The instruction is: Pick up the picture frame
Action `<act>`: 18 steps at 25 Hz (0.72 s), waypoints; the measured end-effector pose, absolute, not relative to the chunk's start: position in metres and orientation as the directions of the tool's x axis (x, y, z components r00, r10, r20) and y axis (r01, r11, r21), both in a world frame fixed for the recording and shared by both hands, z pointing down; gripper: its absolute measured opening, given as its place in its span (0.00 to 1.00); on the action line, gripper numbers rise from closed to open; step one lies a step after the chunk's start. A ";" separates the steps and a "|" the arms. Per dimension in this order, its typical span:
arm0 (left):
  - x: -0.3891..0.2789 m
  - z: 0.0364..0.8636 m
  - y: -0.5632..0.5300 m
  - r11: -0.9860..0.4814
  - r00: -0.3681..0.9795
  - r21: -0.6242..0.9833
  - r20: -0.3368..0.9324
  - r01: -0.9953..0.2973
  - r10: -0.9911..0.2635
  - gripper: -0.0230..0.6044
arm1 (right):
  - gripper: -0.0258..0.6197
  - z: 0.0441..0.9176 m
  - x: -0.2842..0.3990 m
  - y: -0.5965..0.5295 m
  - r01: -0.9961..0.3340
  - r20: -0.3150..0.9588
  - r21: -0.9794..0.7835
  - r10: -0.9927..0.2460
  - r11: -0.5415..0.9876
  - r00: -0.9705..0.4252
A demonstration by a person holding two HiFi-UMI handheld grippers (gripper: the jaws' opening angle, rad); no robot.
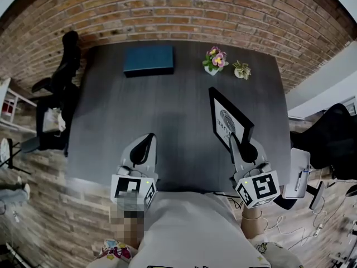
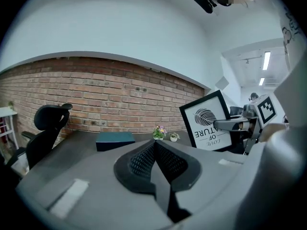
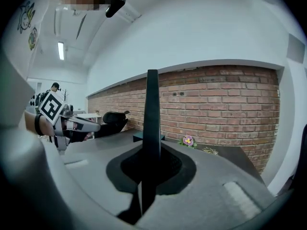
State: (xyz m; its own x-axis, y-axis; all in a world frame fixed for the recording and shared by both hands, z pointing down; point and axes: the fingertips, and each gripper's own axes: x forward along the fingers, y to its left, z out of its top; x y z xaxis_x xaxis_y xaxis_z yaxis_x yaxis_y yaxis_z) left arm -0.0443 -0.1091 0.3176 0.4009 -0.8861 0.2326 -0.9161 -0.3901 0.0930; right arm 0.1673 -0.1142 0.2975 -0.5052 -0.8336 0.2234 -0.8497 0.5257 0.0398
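Note:
The picture frame is black with a white leaf print and stands lifted above the dark table, right of centre. My right gripper is shut on its near lower edge. In the right gripper view the frame shows edge-on as a thin black bar rising between the closed jaws. My left gripper hovers at the table's near edge, shut and with nothing in it. From the left gripper view the frame faces me with its print upside down, and the right gripper clamps its side.
A teal box lies at the table's far side. A pot of pink flowers and a small green plant stand beside it. A black office chair stands at the left and another at the right. A brick wall runs behind.

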 end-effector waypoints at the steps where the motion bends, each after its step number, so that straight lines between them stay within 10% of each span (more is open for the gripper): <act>1: -0.045 0.317 -0.108 -0.390 0.400 0.088 0.227 -0.917 -0.888 0.06 | 0.06 0.297 0.168 -0.113 -0.851 0.220 0.049 -0.837 0.522 -0.501; 18: -0.047 0.314 -0.099 -0.422 0.422 0.043 0.191 -0.906 -0.886 0.06 | 0.06 0.302 0.166 -0.105 -0.870 0.183 0.025 -0.858 0.492 -0.480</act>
